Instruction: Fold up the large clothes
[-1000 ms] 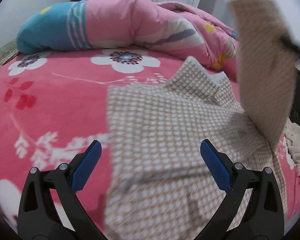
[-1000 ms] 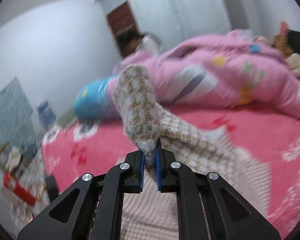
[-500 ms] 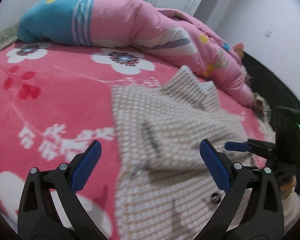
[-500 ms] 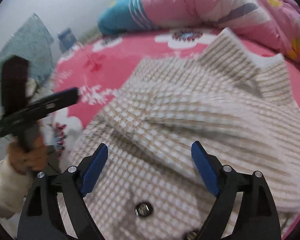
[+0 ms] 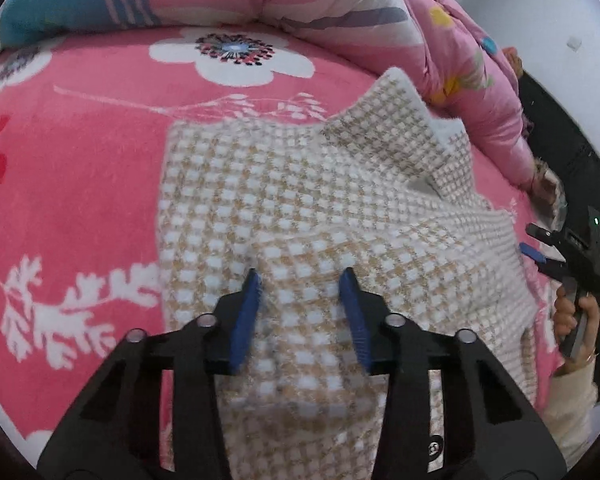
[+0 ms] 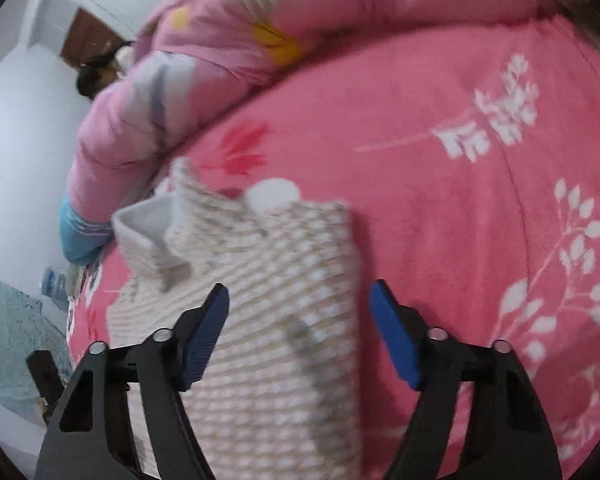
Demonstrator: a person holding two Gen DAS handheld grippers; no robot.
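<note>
Beige-and-white checked woven coat lies on the pink floral bedspread, mid-fold: left gripper, jaws just closing, pinches a ridge; right gripper, half-open and closing, must grab the coat's edge next.

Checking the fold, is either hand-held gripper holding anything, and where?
Left hand-held gripper pinches a fold mid-jacket, jaws just closing. Right hand-held gripper, also closing, holds nothing.

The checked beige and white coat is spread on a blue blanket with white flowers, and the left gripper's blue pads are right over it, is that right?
Not quite: the blanket is pink with white flowers, not blue, as the left wrist view shows. The rest holds: the checked beige and white coat lies spread on it, and the left gripper has its blue pads right over the fabric.
</note>
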